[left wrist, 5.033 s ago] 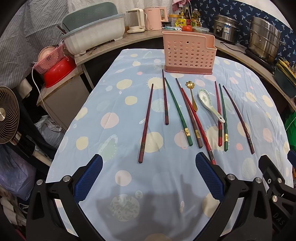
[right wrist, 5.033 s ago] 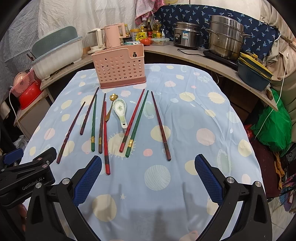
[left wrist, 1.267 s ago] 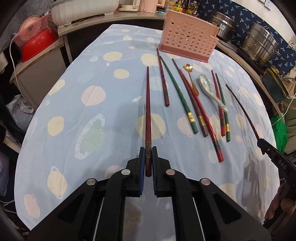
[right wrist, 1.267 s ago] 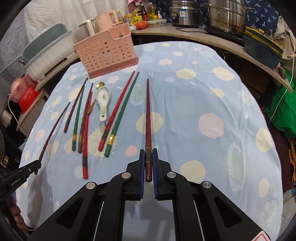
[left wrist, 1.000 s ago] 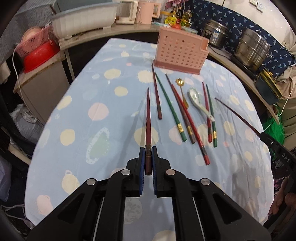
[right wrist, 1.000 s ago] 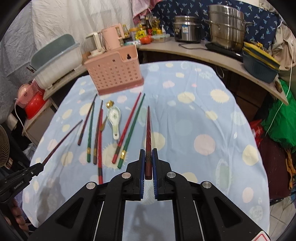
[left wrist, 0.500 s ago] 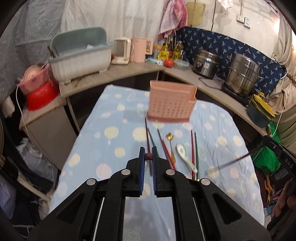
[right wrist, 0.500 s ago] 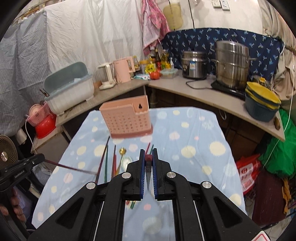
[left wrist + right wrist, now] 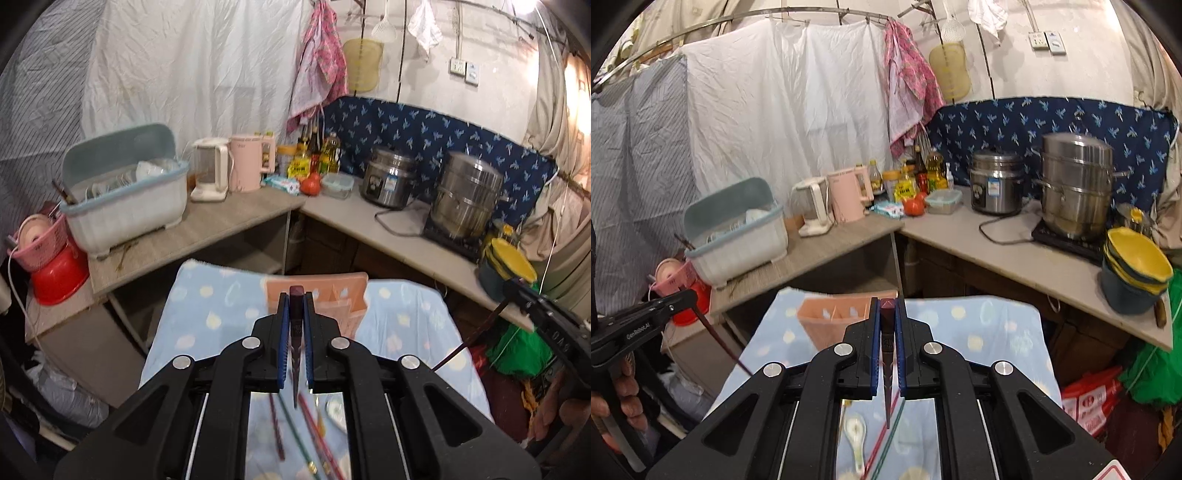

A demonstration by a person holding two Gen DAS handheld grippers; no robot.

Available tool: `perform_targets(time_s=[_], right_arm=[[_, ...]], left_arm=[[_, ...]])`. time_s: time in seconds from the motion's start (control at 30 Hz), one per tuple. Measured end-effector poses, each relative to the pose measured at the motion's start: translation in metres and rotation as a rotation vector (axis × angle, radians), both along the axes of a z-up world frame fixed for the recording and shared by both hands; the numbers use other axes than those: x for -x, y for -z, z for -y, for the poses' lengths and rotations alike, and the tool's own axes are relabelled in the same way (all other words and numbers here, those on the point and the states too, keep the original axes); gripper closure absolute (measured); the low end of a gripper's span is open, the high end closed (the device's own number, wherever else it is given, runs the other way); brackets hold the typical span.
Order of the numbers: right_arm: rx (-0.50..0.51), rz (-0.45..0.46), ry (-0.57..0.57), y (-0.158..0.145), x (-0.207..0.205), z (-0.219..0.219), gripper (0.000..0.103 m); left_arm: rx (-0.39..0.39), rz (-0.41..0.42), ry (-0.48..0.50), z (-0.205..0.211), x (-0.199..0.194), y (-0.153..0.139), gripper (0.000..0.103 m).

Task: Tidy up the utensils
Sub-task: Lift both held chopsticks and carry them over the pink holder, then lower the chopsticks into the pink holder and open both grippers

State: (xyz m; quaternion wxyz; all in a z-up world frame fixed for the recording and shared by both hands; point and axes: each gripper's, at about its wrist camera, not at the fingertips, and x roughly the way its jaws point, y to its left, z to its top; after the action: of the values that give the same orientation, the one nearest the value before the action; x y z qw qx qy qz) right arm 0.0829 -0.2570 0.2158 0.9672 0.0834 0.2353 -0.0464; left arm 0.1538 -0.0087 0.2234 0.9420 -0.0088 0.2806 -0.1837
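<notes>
- We find the left gripper [image 9: 294, 314] clamped on a dark red chopstick [image 9: 295, 354], held by its thick butt end; shaft hangs down & toward the camera, tip pointing at the table.
- Right gripper [image 9: 887, 317] likewise clamped on a second dark red chopstick [image 9: 887, 387], same attitude: butt up between the pads, tip down.
- Both held sticks are clear of the spotted tablecloth [image 9: 207, 317]; neither touches anything else that we can see.
- Pink utensil holder [image 9: 332, 295] sits at the far end of the table, ahead of & below both grippers, open top up. In the right wrist view its inner dividers show [image 9: 834, 314]; which compartment suits chopsticks we can't tell.
- Key relation: holder lies forward of the jaws, long axis of each stick near upright w/ tip down, so our judgement is a forward carry then a straight drop, tip first.
- Left gripper looks nearly centred behind the holder; right sits somewhat to the holder's right. Nearer arm: can't tell for sure.
- Remaining on the cloth: white ceramic spoon [image 9: 857, 435], several red & green chopsticks [image 9: 314, 424]; task is at an early stage in our view.
</notes>
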Motion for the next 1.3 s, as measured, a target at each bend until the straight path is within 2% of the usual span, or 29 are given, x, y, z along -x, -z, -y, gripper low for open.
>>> perform_targets(time_s=[0.23, 0.4, 0.53, 0.7, 0.83, 1.0, 1.07, 1.13, 1.2, 1.3], right_arm=[[0.031, 0.063, 0.0, -0.041, -0.076, 0.0, 0.096], [0.055, 0.086, -0.004, -0.047, -0.128, -0.003, 0.096], [0.039, 0.053, -0.004, -0.029, -0.161, 0.001, 0.096], [0.008, -0.016, -0.007, 0.012, -0.187, 0.008, 0.096], [0.021, -0.065, 0.012, 0.038, -0.195, 0.013, 0.096], [0.027, -0.1, 0.033, 0.058, -0.193, 0.021, 0.094], [0.041, -0.092, 0.051, 0.06, -0.191, 0.022, 0.083], [0.053, -0.062, 0.076, 0.055, -0.184, 0.023, 0.048], [0.07, -0.017, 0.103, 0.047, -0.172, 0.023, 0.043], [0.087, 0.004, 0.106, 0.035, -0.161, 0.022, 0.043]], left_arm=[[0.03, 0.102, -0.038, 0.021, -0.067, -0.05, 0.096], [0.026, 0.151, -0.065, 0.034, -0.111, -0.056, 0.096], [-0.008, 0.139, -0.081, 0.042, -0.138, -0.037, 0.096], [-0.032, 0.054, -0.085, 0.044, -0.164, 0.012, 0.096], [-0.045, 0.001, -0.097, 0.042, -0.174, 0.044, 0.096], [-0.049, -0.033, -0.111, 0.037, -0.177, 0.066, 0.096], [-0.046, -0.025, -0.143, 0.033, -0.174, 0.071, 0.088], [-0.057, -0.023, -0.167, 0.031, -0.171, 0.071, 0.046], [-0.061, 0.0, -0.187, 0.027, -0.163, 0.069, 0.044], [-0.057, -0.015, -0.185, 0.021, -0.158, 0.066, 0.043]])
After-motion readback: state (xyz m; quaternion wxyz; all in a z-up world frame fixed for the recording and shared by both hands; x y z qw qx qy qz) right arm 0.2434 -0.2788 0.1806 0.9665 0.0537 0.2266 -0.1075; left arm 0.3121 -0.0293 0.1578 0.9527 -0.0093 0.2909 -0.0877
